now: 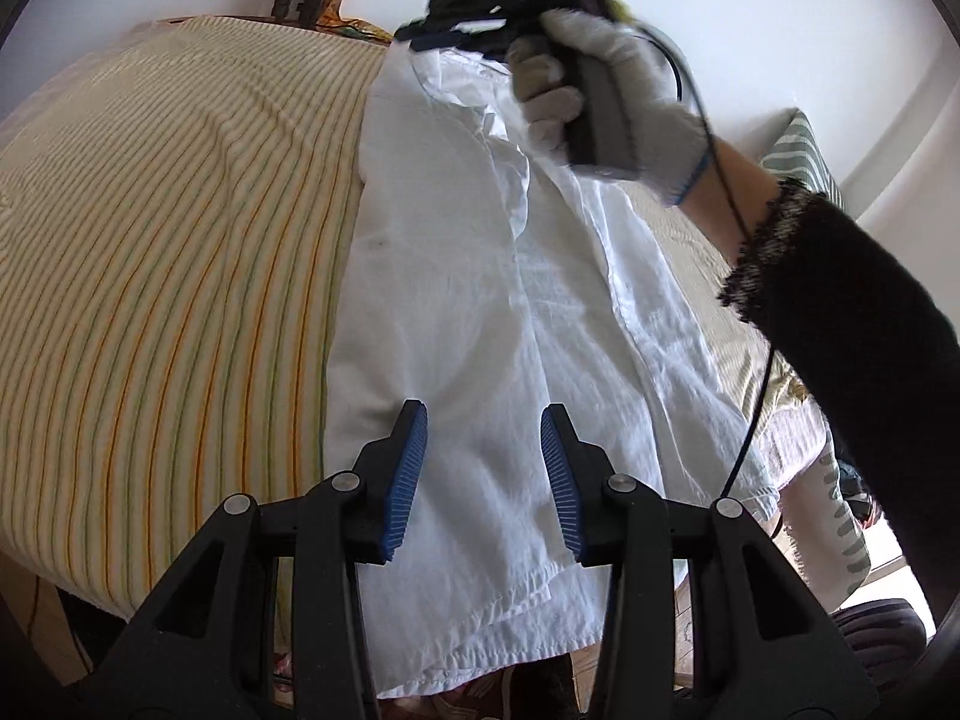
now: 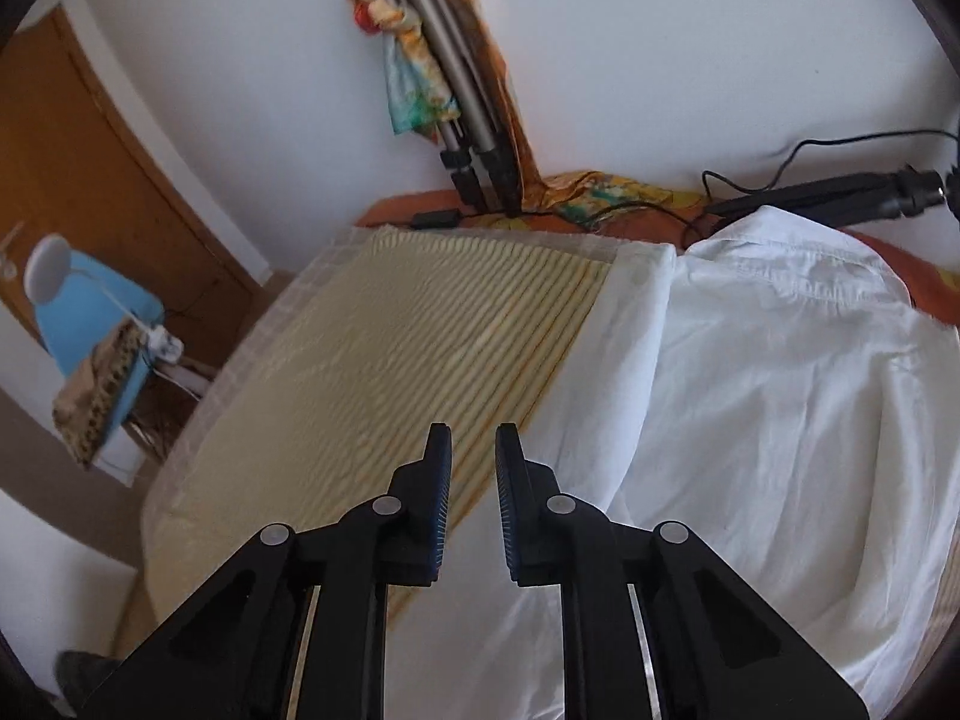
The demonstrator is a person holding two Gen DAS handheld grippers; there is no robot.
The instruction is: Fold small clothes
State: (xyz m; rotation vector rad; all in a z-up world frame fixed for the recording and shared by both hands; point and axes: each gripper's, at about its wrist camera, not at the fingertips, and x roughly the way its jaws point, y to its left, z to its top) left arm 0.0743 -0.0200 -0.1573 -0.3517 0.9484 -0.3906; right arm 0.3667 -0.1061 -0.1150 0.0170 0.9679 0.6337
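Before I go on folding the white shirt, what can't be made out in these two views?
- White shirt hem: left wrist view, partly hidden behind the left gripper.
- Shirt's right side: right wrist view, cut off by the frame edge.
- Right gripper fingers: left wrist view, blurred.

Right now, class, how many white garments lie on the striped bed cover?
1. A white shirt lies lengthwise on the striped cover, its hem hanging over the near edge, its collar at the far end. Another may be hidden beneath it.
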